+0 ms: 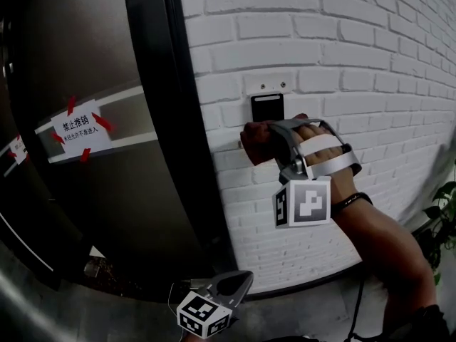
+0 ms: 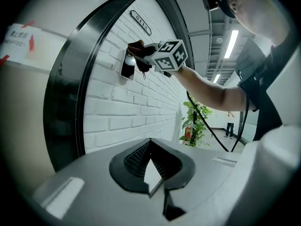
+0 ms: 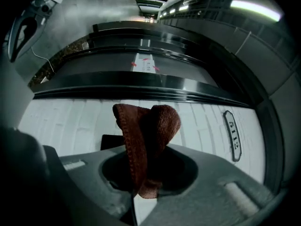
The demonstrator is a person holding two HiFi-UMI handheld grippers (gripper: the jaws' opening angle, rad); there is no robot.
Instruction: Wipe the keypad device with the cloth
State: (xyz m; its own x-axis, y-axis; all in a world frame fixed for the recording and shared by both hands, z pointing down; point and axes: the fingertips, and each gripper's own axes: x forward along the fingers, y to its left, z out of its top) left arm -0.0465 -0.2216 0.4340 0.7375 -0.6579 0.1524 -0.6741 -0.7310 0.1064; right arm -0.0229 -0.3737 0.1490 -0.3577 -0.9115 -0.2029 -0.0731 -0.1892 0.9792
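Down low and closest, the left gripper just idles, jaws pressed together on nothing, while the right gripper pinches the brown cloth just under the wall-mounted keypad device, probably lining up a wipe.

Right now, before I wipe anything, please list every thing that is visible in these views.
keypad device: one, black, on the brick wall
cloth: one, red-brown, by the keypad device
brick wall: one, white
door: one, dark metal, left of the wall
paper notice: one, white, red-taped to the door
number plate: one, white oval, on the wall
plant: one, green, further along the wall
right gripper: one, grey, jaws shut on the cloth
left gripper: one, grey, jaws shut, empty, held low
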